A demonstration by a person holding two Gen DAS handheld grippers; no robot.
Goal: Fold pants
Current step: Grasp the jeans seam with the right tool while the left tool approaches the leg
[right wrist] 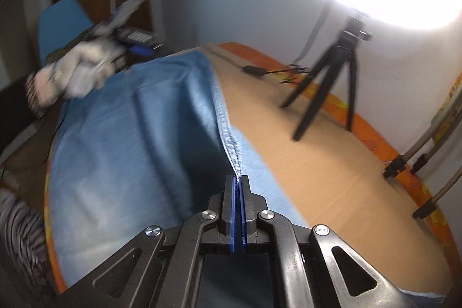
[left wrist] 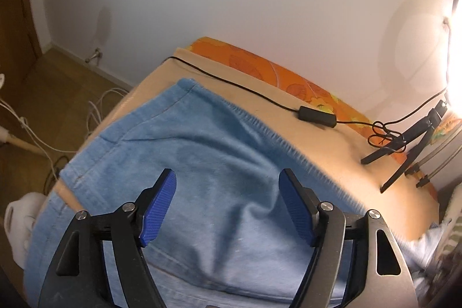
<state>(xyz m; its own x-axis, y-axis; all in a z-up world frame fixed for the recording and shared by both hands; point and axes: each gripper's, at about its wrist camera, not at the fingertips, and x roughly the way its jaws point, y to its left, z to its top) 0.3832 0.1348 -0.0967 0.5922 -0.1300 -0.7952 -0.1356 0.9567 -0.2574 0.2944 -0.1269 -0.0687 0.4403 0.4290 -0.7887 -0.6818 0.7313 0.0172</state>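
Right now pants seam sits pinched in right hand-held gripper.

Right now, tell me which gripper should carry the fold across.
Right. The right gripper is already shut on the jeans seam, lifting it; the left gripper is open above the denim, holding nothing.

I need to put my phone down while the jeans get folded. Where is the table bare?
The tan table top is bare between the jeans seam and the orange border. Toward the wall it is crowded: tripod, inline cable switch, grey stand legs. The right gripper pinches the jeans; the left gripper is open.
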